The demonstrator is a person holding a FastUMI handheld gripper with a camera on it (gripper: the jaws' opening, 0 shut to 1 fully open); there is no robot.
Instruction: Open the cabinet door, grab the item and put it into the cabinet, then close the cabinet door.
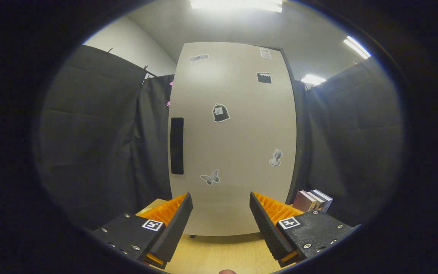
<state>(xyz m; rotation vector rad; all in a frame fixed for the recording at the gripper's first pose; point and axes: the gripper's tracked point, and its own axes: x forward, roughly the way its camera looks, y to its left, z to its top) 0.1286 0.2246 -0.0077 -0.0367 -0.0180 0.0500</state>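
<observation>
I held the gripper (221, 213) with its fingers spread apart on nothing, facing the closed cabinet door (234, 137) at the tapletop's far edge. Its dark handle (176, 145) sat left; I judged I might slip off it. Books (313, 200) stood by the cabinet's right.
</observation>
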